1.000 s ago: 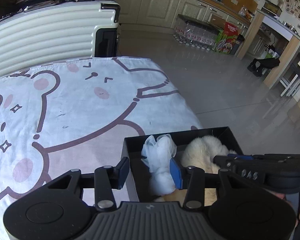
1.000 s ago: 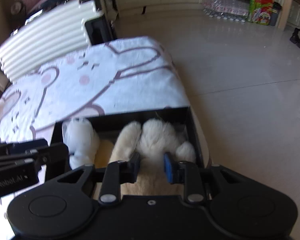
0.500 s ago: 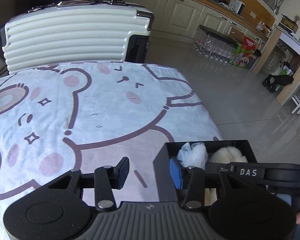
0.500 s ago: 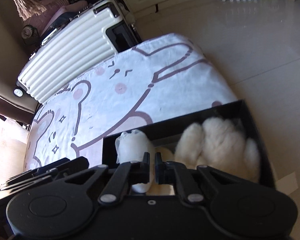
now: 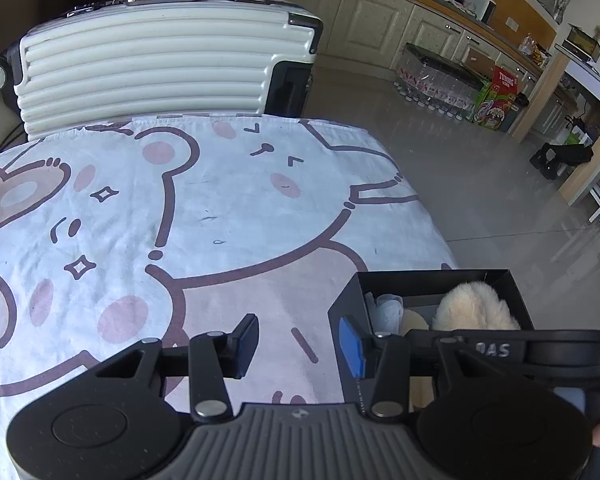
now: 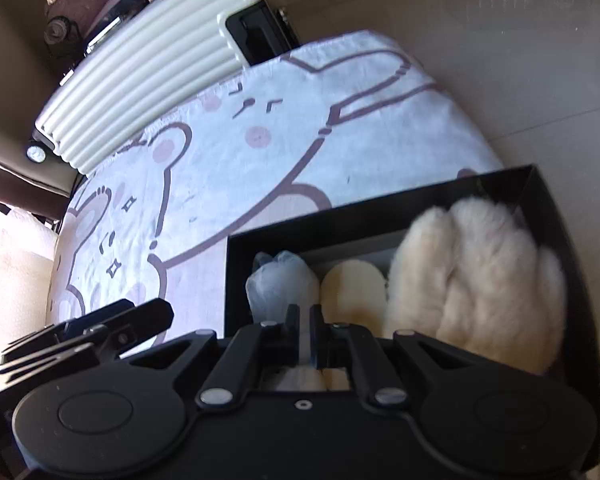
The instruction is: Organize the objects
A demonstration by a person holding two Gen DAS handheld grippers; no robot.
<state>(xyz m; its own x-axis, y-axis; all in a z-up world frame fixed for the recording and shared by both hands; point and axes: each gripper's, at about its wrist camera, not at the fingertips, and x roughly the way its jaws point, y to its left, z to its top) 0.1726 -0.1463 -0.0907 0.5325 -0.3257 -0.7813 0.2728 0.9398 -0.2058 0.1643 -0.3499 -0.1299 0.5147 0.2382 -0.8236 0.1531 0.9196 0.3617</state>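
Box (image 6: 380, 216), black, sits on the bear-print bed (image 5: 220, 208), holding fluffy slipper (image 6: 480, 276) and white bag (image 6: 280, 284). Right hand-held gripper (image 6: 305, 332) is closed and empty above the box; left hand-held gripper (image 5: 298, 344) gapes empty beside it.

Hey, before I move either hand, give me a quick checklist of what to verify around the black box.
1. Right tongs shut: ok.
2. Bag actually pinched in them: cannot tell, the tips hide the contact.
3. Left tongs open, nothing between: ok.
4. Fluffy slipper inside the box: ok.
5. Box fully supported on the cloth: cannot tell, it sits at the edge.
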